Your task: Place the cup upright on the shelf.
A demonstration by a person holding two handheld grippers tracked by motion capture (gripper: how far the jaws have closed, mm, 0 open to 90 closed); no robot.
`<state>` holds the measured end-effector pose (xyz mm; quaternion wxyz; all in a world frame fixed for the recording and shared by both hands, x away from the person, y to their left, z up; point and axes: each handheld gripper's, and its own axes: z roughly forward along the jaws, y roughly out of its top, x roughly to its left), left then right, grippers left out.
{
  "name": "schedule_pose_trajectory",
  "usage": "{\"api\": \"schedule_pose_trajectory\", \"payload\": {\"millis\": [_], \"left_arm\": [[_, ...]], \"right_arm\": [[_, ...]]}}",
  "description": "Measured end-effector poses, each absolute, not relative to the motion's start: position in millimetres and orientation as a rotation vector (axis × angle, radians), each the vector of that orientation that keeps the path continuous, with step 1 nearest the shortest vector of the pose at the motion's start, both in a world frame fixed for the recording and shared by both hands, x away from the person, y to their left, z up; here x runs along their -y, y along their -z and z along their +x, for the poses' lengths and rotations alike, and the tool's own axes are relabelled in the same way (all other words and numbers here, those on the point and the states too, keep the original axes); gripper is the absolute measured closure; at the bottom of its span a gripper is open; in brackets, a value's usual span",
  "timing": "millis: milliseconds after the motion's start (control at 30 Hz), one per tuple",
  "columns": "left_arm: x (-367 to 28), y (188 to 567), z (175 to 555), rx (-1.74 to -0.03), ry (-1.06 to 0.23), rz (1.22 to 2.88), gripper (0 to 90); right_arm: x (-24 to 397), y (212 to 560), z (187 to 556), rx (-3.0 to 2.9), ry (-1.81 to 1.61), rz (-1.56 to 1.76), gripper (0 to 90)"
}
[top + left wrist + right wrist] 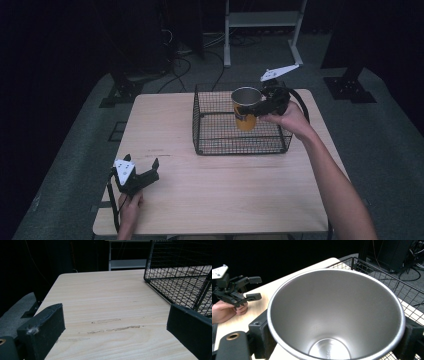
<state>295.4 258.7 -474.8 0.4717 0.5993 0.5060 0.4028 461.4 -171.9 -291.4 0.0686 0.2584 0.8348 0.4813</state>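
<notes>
Cup (246, 107), steel inside and orange outside, stands upright a little right of the frame centre in the high view, above the wire basket (210, 142) floor; whether it touches the floor I cannot tell. The right hand-held gripper (260, 109) is closed on its wall near the rim. If the hand lets go too high or tilted, the cup may tip and roll against the mesh.

In the left gripper view, the jaws are wide apart with nothing between them, over the bare tabletop (105, 305); the basket corner is at the upper right, so a careless move could push it.

In the right gripper view, the cup fills the middle, pressed from both sides. The steel looks smooth, so it may slip. The left hand-held gripper (254, 287) waits at the left edge.
</notes>
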Motion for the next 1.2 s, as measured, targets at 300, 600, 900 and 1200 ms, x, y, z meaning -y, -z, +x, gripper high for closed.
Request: {"api": "schedule_pose_trajectory", "payload": {"millis": [300,600,900,1200], "left_arm": [[-258.9,474.8,295.3,-1.239,-0.986,1.467,0.8],[-259.2,474.8,295.2,-1.239,-0.984,1.466,0.8],[-259.1,474.8,295.2,-1.238,-0.985,1.465,0.8],[-259.0,474.8,295.1,-1.237,-0.987,1.466,0.8]], "right_arm": [[159.1,299.6,478.1,-2.553,-1.414,0.786,12.3],[152.0,313.1,491.6,-2.592,-1.411,0.795,12.4],[145.9,327.7,503.2,-2.623,-1.419,0.819,12.4],[144.9,341.3,513.5,-2.651,-1.407,0.85,12.4]]}}
